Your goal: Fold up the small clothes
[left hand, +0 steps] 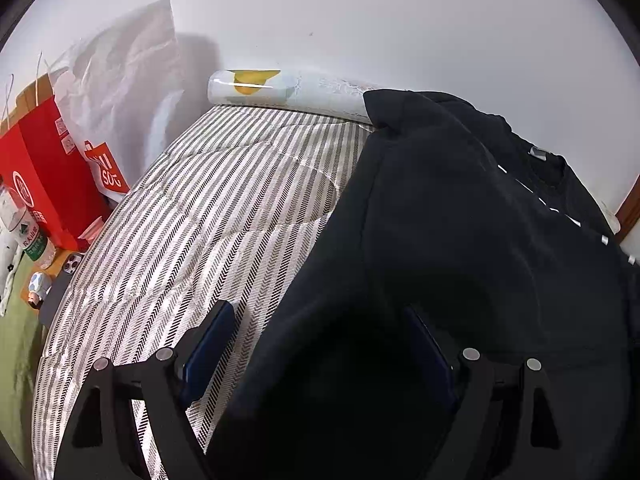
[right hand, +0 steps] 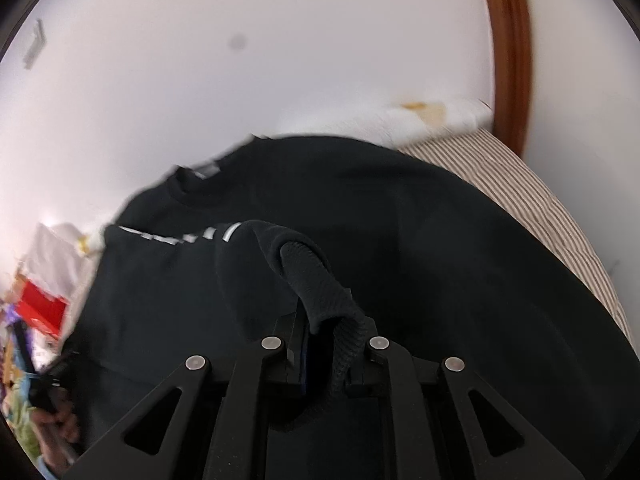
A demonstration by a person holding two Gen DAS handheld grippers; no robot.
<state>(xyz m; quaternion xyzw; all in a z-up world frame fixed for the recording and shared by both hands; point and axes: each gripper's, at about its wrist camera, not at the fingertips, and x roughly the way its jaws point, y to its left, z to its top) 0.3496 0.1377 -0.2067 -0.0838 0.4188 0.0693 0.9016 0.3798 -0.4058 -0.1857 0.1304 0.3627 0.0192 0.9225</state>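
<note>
A black sweatshirt point(left hand: 460, 240) with a white printed line across the chest lies spread on a grey-and-white striped bed cover point(left hand: 200, 200). My left gripper point(left hand: 320, 320) is open and wide. Its left blue pad point(left hand: 208, 348) hovers over the bare cover, while its right one is over the sweatshirt's lower left edge. In the right wrist view the sweatshirt point(right hand: 400, 220) fills the middle, neck label toward the wall. My right gripper point(right hand: 320, 332) is shut on a ribbed cuff point(right hand: 316, 280), holding the sleeve up over the body of the garment.
Red paper bags point(left hand: 48, 168) and a white plastic bag point(left hand: 120, 80) stand left of the bed. A plastic-wrapped roll point(left hand: 288, 88) lies along the white wall. A phone point(left hand: 60, 284) and a bottle point(left hand: 32, 240) sit lower left. A wooden frame point(right hand: 508, 52) rises at right. A hand point(right hand: 56, 420) shows lower left.
</note>
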